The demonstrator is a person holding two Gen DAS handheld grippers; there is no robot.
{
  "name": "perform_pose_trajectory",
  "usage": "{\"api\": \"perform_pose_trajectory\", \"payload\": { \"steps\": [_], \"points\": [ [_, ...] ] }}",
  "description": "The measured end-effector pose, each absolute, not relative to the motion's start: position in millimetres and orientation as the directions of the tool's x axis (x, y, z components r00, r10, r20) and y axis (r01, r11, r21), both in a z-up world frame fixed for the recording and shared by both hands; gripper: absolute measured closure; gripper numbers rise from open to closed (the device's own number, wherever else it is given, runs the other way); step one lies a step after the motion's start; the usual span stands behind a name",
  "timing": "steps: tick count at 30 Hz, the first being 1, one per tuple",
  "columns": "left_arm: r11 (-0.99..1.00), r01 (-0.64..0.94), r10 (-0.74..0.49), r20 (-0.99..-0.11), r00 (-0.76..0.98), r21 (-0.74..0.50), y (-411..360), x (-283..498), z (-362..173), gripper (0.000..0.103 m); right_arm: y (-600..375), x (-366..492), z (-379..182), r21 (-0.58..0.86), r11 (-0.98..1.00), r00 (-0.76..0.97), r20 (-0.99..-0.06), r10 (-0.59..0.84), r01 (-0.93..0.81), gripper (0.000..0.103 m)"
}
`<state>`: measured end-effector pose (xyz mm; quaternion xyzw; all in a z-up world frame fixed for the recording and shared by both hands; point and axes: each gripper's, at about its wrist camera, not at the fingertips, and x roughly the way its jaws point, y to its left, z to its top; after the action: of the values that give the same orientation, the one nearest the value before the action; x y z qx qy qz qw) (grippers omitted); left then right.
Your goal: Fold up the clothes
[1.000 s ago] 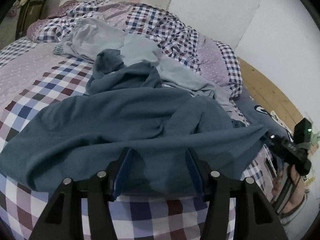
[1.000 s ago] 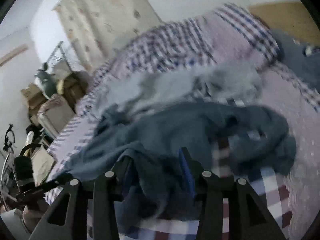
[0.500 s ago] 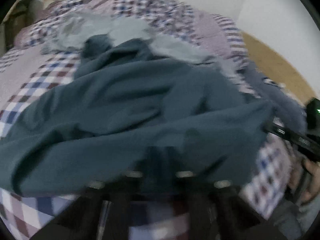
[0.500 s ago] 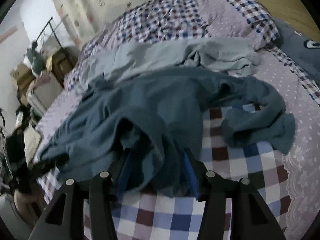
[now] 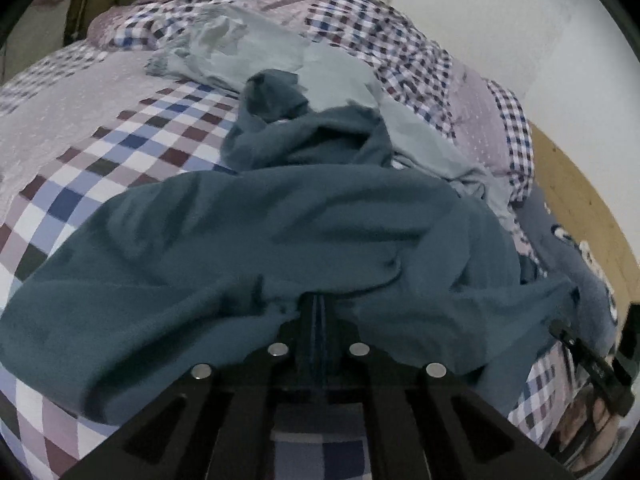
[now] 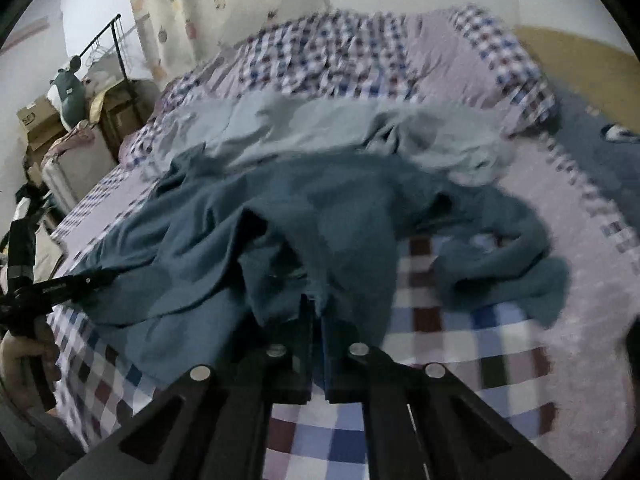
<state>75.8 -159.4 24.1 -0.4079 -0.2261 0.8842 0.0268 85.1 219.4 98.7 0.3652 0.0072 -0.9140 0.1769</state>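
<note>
Checked bedspread (image 5: 132,148) under teal garment (image 5: 304,232), pale-blue garment (image 5: 256,56) behind.

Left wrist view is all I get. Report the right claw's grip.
Observer: The right claw has just been closing. Its jaws are now shut on a bunched edge of the dark teal top.
Operator: Describe the fabric to that claw's right.
Observer: One sleeve lies loose on the checked bedcover, curled away from the top's body.
</note>
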Motion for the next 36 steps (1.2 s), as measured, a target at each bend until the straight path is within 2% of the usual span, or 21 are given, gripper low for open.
{"api": "perform_pose_trajectory", "payload": {
  "steps": [3, 4, 5, 9, 12, 15, 17, 21, 23, 26, 32, 34, 36],
  "points": [
    [-0.854, 0.162, 0.268, -0.685, -0.678, -0.494, -176.7, 78.2, 24.0, 0.077, 227.6, 110.4, 123.4, -0.017, -0.956, -0.757, -0.615, -0.221, 0.293, 0.102],
    [-0.832, 0.166, 0.282, -0.661, -0.695, -0.529, -184.2, 82.4, 26.2, 0.064, 232.8, 120.7, 131.4, -0.06, -0.961, -0.787, -0.589, -0.183, 0.268, 0.102],
    [-0.814, 0.165, 0.292, -0.638, -0.713, -0.557, -190.3, 86.3, 29.3, 0.055, 238.2, 129.6, 138.0, -0.088, -0.965, -0.809, -0.567, -0.155, 0.247, 0.103],
    [-0.755, 0.123, 0.307, -0.512, -0.802, -0.644, -218.3, 110.5, 49.9, 0.045, 261.8, 176.5, 162.3, -0.215, -0.972, -0.895, -0.445, 0.014, 0.092, 0.103],
    [-0.719, 0.1, 0.303, -0.439, -0.846, -0.688, -245.0, 130.1, 60.7, 0.036, 282.1, 196.0, 173.3, -0.228, -0.974, -0.905, -0.411, 0.107, -0.011, 0.103],
    [-0.656, 0.104, 0.319, -0.4, -0.859, -0.748, -276.2, 150.1, 56.6, 0.035, 318.2, 192.0, 165.2, -0.125, -0.989, -0.85, -0.509, 0.137, -0.085, 0.103],
    [-0.579, 0.099, 0.394, -0.384, -0.835, -0.809, -292.7, 159.9, 43.7, 0.034, 336.3, 188.5, 151.5, -0.059, -0.991, -0.815, -0.564, 0.131, -0.119, 0.102],
    [-0.562, 0.091, 0.498, -0.424, -0.756, -0.822, -292.2, 177.4, 26.6, 0.034, 356.0, 185.6, 120.8, -0.007, -0.988, -0.767, -0.629, 0.126, -0.156, 0.102],
    [-0.654, 0.076, 0.492, -0.5, -0.712, -0.753, -277.4, 185.2, 27.5, 0.034, 360.3, 182.7, 114.8, 0.013, -0.987, -0.762, -0.638, 0.114, -0.158, 0.102],
    [-0.825, 0.008, 0.404, -0.601, -0.69, -0.565, -245.9, 198.4, 35.5, 0.034, 361.8, 184.6, 113.8, 0.043, -0.987, -0.774, -0.626, 0.096, -0.157, 0.102],
    [-0.94, -0.167, 0.327, -0.646, -0.69, -0.297, -189.2, 218.2, 47.9, 0.035, 356.4, 183.7, 108.3, 0.05, -0.989, -0.777, -0.625, 0.08, -0.142, 0.102],
    [-0.943, -0.199, 0.329, -0.657, -0.679, -0.267, -178.1, 214.0, 46.5, 0.042, 359.3, 183.4, 106.9, 0.064, -0.988, -0.777, -0.626, 0.07, -0.14, 0.102],
    [-0.945, -0.186, 0.322, -0.678, -0.66, -0.268, -175.6, 208.8, 40.0, 0.043, 361.5, 182.8, 105.6, 0.074, -0.988, -0.776, -0.628, 0.061, -0.137, 0.102]
  ]
}}
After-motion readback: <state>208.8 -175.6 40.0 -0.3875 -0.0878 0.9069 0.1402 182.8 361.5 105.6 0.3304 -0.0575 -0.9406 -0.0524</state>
